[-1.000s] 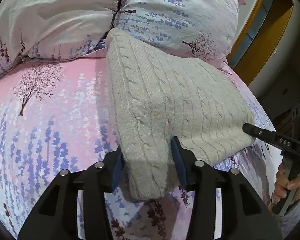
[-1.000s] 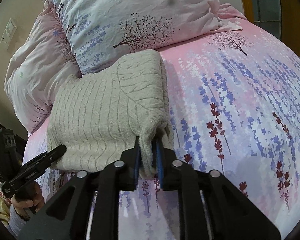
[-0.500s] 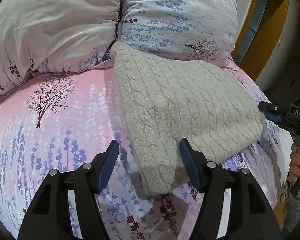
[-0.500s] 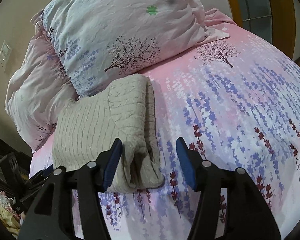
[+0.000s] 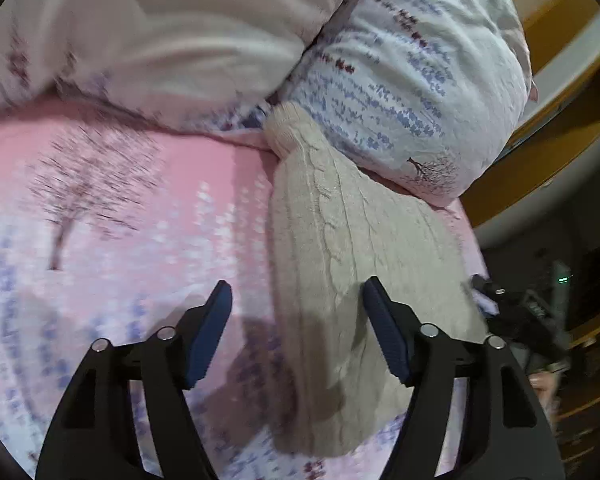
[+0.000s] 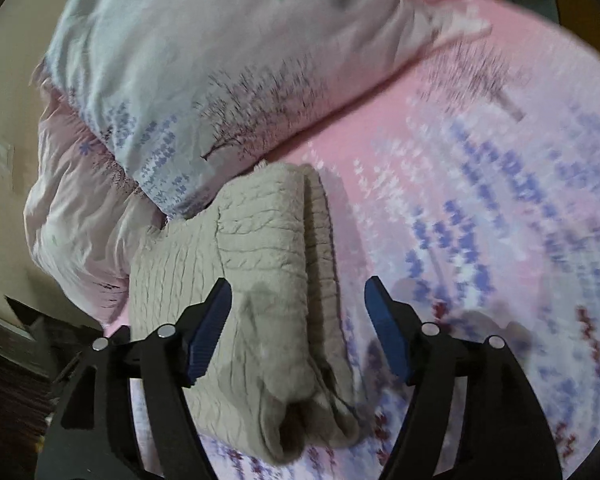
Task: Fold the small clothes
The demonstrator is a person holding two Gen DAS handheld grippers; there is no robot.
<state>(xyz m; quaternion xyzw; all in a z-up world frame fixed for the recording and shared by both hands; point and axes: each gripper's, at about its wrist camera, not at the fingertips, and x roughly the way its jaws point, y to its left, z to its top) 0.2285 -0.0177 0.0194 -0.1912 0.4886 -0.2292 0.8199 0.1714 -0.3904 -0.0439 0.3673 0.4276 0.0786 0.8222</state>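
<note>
Both views are motion-blurred, with no writing you can read. Left wrist: your left gripper point(image 5: 296, 320) is opening, pads clear of the folded sweater point(image 5: 352, 280), which runs lengthwise from near you to the far pillows point(image 5: 400, 80). Right wrist: your right gripper point(image 6: 298, 320) is opening, touching nothing; the sweater point(image 6: 260, 280) lies on the bedsheet point(image 6: 480, 200).

At your twelve o'clock the pillows point(image 5: 400, 80) block the way; the folded sweater point(image 5: 352, 280) fills one o'clock; bare bedsheet point(image 5: 120, 240) at ten lies open.
</note>
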